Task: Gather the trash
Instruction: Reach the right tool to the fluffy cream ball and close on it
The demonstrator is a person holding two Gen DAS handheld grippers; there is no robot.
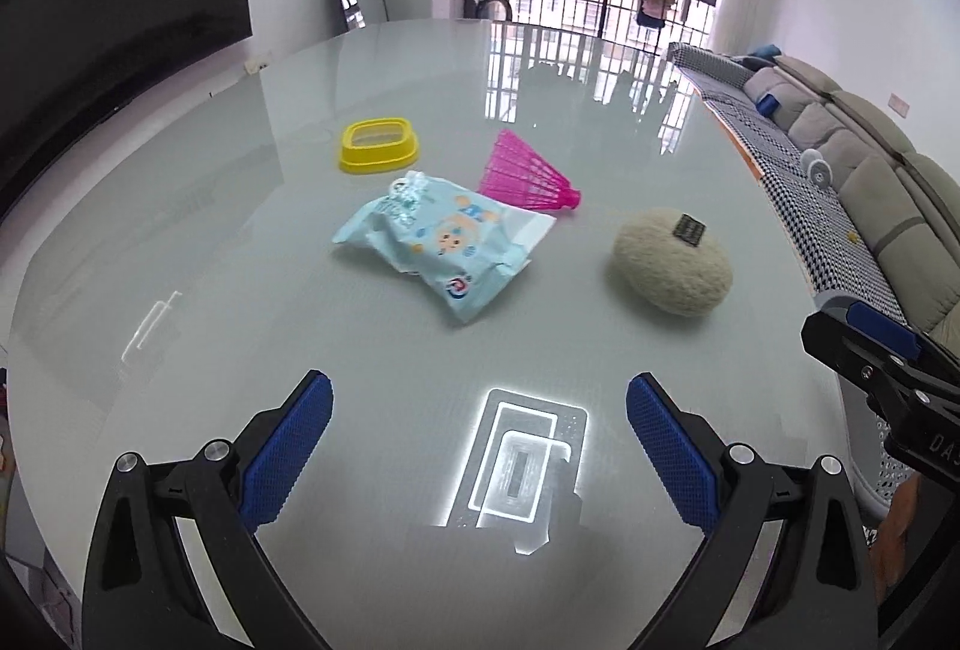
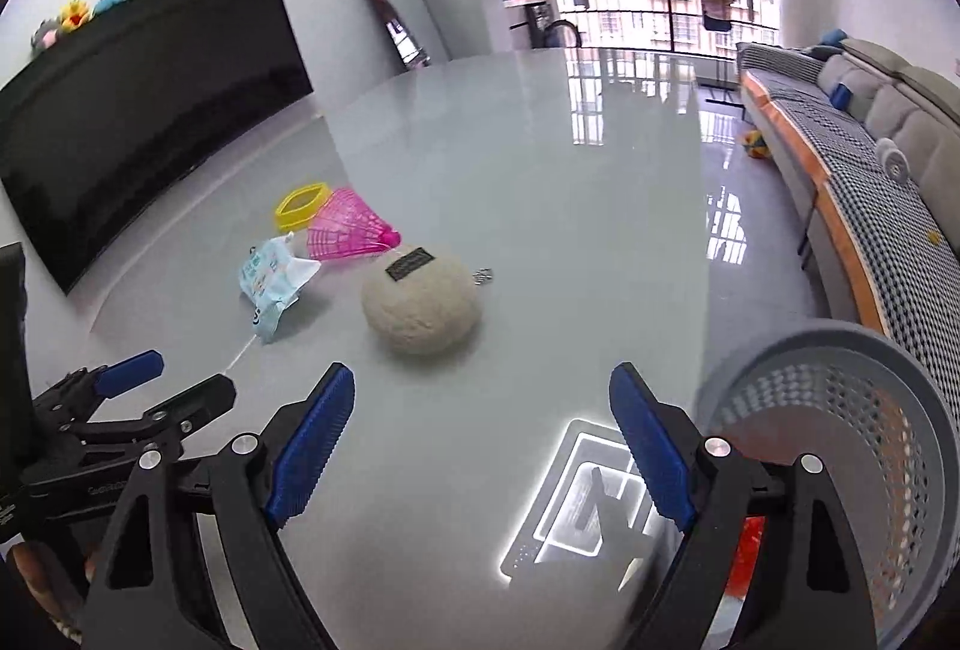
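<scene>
Both tongs spread and empty: left gripper (image 1: pixel 479 425) nearer the crumpled wipes packet (image 1: pixel 441 245), lying straight ahead, long axis slanting left-far to right-near; right gripper (image 2: pixel 480 437) beside the mesh bin (image 2: pixel 840 410).

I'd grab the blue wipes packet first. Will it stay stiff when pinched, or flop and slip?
The wipes packet looks crumpled and sagging, so it will probably flop rather than hold shape. Its film looks glossy and the table is shiny glass, so it may slide if nudged. It seems nearly empty, likely light.
</scene>
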